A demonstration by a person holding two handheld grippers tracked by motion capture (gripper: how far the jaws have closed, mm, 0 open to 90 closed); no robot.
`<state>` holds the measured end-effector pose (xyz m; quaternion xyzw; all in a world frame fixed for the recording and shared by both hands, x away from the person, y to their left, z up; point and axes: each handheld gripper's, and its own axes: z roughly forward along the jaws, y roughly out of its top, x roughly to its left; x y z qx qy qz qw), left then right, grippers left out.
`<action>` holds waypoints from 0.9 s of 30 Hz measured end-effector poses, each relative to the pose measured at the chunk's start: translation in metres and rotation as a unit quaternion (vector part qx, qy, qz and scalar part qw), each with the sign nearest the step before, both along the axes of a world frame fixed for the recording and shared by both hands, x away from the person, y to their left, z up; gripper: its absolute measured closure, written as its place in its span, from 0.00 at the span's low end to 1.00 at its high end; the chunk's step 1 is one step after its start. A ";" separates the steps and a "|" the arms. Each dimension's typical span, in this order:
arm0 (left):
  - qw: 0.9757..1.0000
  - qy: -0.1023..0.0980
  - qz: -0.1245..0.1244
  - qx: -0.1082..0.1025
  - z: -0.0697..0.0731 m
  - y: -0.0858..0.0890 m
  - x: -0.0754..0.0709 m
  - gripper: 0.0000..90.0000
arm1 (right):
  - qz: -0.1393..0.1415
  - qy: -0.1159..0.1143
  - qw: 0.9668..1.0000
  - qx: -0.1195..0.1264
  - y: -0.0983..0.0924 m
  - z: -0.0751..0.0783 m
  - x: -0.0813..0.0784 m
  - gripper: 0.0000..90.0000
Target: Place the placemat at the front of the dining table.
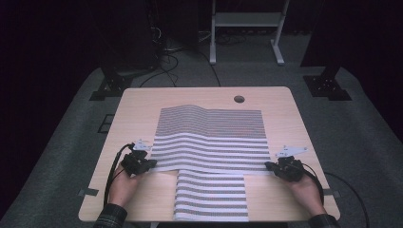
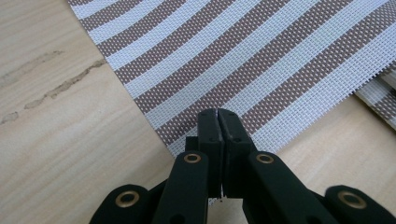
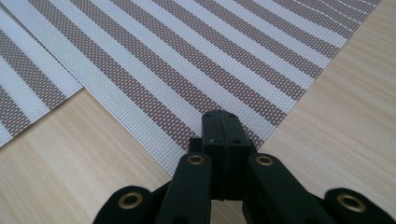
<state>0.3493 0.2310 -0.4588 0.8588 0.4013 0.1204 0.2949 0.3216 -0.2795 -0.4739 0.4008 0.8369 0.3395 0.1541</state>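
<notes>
A large woven mat (image 1: 209, 142) with brown and white stripes lies flat across the middle of the wooden table (image 1: 135, 111). A second striped mat (image 1: 211, 197) runs out from under its near edge toward the table's front. My left gripper (image 1: 151, 164) sits at the large mat's near left corner, and in the left gripper view its jaws (image 2: 218, 113) are shut on that corner of the mat (image 2: 243, 60). My right gripper (image 1: 269, 166) is at the near right corner, shut on the mat (image 3: 187, 60) there (image 3: 220, 114). The second mat's edge shows beside each corner (image 2: 379, 95) (image 3: 21, 88).
A round cable hole (image 1: 239, 99) sits near the table's far edge. Bare wood flanks both mats. Beyond the table stand a white frame (image 1: 244, 21), black stand bases (image 1: 328, 85) and loose cables on grey carpet. A hand holds each gripper near the front edge.
</notes>
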 end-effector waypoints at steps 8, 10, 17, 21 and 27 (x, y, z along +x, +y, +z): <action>1.000 -0.004 0.006 0.006 0.000 -0.003 0.014 0.99 | -0.008 -0.008 1.000 -0.006 0.003 0.000 0.014 1.00; 1.000 -0.003 0.007 0.008 0.001 -0.002 0.018 0.99 | -0.011 -0.008 1.000 -0.006 0.004 0.000 0.018 1.00; 1.000 -0.008 0.012 0.012 0.001 -0.004 0.031 0.99 | -0.021 -0.012 1.000 -0.010 0.005 0.000 0.032 1.00; 1.000 -0.005 0.015 0.011 0.001 -0.003 0.035 0.99 | -0.024 -0.018 1.000 -0.010 0.006 -0.001 0.039 1.00; 1.000 -0.011 0.020 0.020 0.001 -0.007 0.047 0.99 | -0.031 0.000 1.000 0.001 0.004 0.000 0.050 1.00</action>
